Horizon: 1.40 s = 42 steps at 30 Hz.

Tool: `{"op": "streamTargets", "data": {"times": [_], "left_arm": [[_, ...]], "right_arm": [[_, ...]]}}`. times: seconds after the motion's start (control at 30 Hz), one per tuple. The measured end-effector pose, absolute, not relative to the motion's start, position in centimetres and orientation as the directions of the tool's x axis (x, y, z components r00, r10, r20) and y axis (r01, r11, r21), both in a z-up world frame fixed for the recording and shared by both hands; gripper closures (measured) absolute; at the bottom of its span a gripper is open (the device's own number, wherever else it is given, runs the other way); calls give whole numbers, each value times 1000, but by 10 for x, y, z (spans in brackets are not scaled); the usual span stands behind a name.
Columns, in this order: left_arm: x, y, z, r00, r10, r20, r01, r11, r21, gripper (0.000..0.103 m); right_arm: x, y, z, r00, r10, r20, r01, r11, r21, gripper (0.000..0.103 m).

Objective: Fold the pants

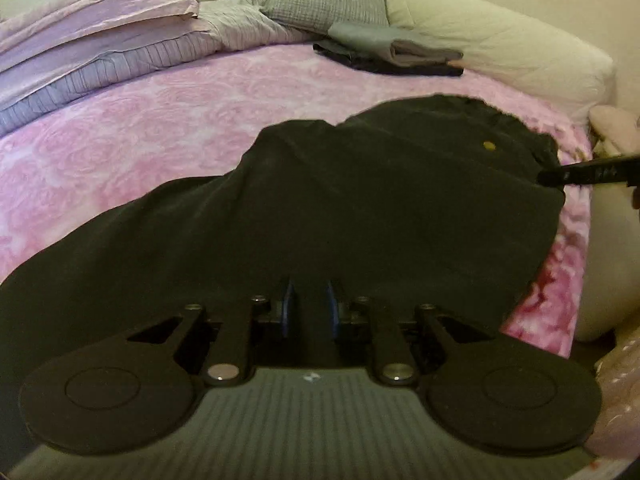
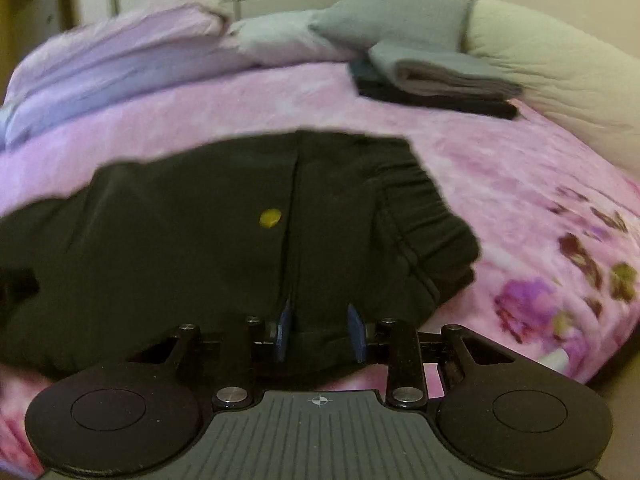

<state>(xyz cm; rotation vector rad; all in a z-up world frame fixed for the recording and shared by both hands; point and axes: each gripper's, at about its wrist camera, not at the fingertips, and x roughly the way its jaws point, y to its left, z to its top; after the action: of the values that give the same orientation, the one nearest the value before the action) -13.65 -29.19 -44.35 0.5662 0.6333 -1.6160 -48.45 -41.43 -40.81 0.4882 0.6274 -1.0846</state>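
Observation:
Black pants (image 1: pixel 320 200) lie spread across a pink flowered bedspread (image 1: pixel 160 120), with a small yellow mark (image 1: pixel 489 145) near the waist. In the left wrist view my left gripper (image 1: pixel 310 308) has its blue pads close together, pinching a fold of the black cloth at the near edge. The right wrist view shows the elastic waistband (image 2: pixel 424 208) and the same yellow mark (image 2: pixel 270 217). There my right gripper (image 2: pixel 320 334) holds a thick bunch of the pants (image 2: pixel 180 248) between its blue pads. One of its black fingers (image 1: pixel 580 174) reaches the waist end from the right.
A folded stack of grey and dark clothes (image 1: pixel 400 50) (image 2: pixel 440 76) sits at the back of the bed. Lilac folded bedding (image 1: pixel 100 40) lies back left, and grey and cream pillows (image 1: pixel 480 40) back right. The bed's edge (image 1: pixel 576 260) drops off on the right.

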Motion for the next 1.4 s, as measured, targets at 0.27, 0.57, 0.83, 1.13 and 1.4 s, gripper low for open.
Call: {"op": "streamTargets", "data": {"times": [0.27, 0.57, 0.83, 1.13, 1.4], "left_arm": [[-107, -272, -452, -182, -770, -612, 982, -110, -154, 88], [-84, -208, -437, -44, -797, -602, 993, 31, -113, 76], [-59, -159, -440, 95, -782, -616, 966, 221, -131, 75], [-75, -93, -391, 124, -732, -670, 946, 290, -142, 61], [-90, -47, -361, 173, -720, -673, 952, 297, -72, 48]], "right_arm": [[-516, -384, -415, 469, -690, -551, 862, 221, 457, 75], [-439, -337, -377, 277, -831, -482, 940, 339, -45, 73], [-375, -314, -437, 252, -797, -549, 873, 432, -227, 70], [-394, -240, -365, 360, -717, -597, 907, 419, 45, 34], [-389, -166, -347, 429, -683, -592, 876, 475, 87, 31]]}}
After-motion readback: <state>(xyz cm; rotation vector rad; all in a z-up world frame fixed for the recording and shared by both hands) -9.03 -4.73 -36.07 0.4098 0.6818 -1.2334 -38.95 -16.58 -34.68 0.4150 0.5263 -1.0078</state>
